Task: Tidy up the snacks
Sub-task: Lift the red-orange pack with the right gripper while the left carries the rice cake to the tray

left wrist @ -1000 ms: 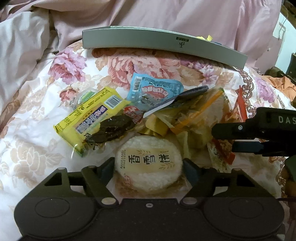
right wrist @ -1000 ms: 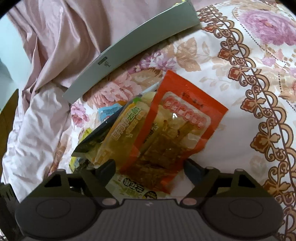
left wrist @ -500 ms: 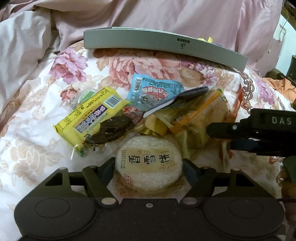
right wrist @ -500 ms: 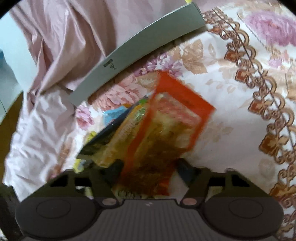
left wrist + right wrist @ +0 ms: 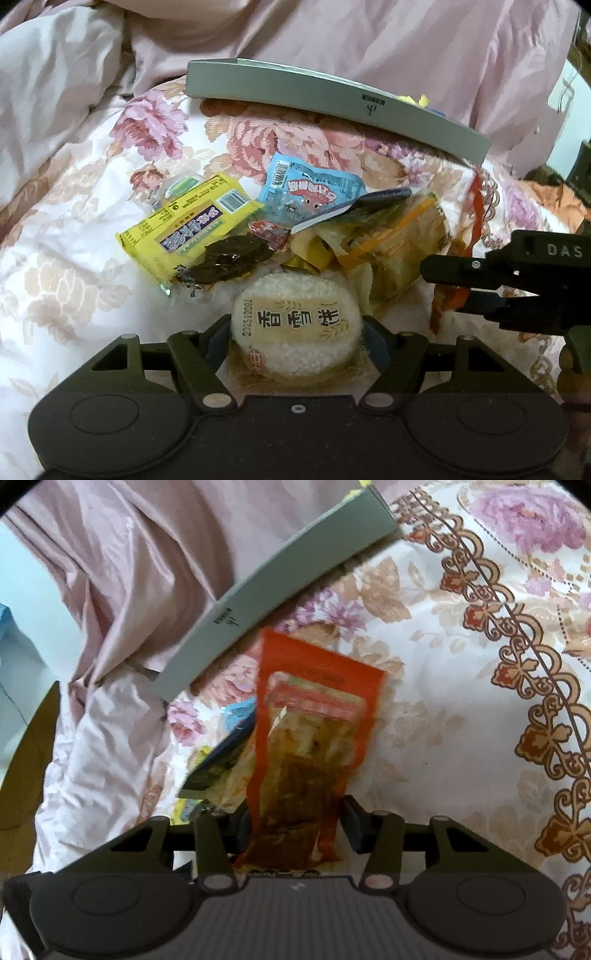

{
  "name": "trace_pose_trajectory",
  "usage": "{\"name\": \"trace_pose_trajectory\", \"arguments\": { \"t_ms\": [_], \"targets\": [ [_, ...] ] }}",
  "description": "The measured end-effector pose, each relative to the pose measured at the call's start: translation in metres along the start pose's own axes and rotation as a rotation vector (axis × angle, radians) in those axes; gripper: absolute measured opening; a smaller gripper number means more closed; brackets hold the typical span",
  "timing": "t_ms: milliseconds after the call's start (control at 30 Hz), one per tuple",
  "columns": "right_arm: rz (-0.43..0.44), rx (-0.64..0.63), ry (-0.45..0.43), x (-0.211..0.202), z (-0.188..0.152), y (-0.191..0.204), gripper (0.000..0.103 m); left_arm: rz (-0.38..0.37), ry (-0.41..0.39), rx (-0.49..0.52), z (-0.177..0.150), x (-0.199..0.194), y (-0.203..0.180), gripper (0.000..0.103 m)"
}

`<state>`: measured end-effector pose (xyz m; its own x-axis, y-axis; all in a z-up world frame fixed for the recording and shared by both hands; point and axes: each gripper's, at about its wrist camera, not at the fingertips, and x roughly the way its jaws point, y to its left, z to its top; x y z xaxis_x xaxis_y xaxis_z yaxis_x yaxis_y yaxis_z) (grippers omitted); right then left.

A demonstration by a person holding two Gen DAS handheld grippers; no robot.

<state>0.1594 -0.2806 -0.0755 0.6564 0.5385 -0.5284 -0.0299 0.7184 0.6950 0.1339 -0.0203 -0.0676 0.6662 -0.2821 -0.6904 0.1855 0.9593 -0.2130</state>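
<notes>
Floral bedding (image 5: 74, 280) carried the snack pile, with a grey box (image 5: 332, 99) at its far edge — presumably the destination. Nearest, the left gripper (image 5: 295, 345) bracketed the round rice cracker (image 5: 295, 328), fingers against its wrapper. On the right, the right gripper (image 5: 293, 829) pinched the orange packet (image 5: 310, 738), raised at a tilt — probably for carrying.

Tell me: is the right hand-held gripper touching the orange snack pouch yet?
Touching. In the right wrist view the orange snack pouch stands squeezed between the fingers of the right hand-held gripper, lifted clear of the pile.
</notes>
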Motion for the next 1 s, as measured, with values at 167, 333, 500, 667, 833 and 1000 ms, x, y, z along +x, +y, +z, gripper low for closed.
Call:
{"name": "trace_pose_trajectory", "arguments": {
  "t_ms": [167,333,500,667,833,1000],
  "targets": [
    [0.013,0.011,0.001,-0.003,-0.001,0.000,0.042,-0.023,-0.018,-0.024,0.000,-0.006,0.000,0.074],
    [0.018,0.024,-0.003,-0.006,-0.002,-0.001,0.041,-0.030,-0.027,-0.036,-0.001,-0.009,0.001,0.074],
    [0.037,0.041,-0.012,-0.014,-0.004,-0.001,0.039,-0.033,-0.039,-0.041,-0.002,-0.011,0.001,0.074],
    [0.042,0.051,-0.013,-0.014,-0.003,-0.002,0.037,-0.034,-0.049,-0.035,-0.002,-0.013,0.000,0.074],
    [0.059,0.051,-0.034,-0.020,-0.004,-0.002,0.035,-0.036,-0.077,-0.025,-0.002,-0.018,-0.001,0.074],
    [0.089,0.051,-0.060,-0.029,-0.004,0.000,0.035,-0.054,-0.116,-0.017,-0.002,-0.027,-0.004,0.074]
  ]
}}
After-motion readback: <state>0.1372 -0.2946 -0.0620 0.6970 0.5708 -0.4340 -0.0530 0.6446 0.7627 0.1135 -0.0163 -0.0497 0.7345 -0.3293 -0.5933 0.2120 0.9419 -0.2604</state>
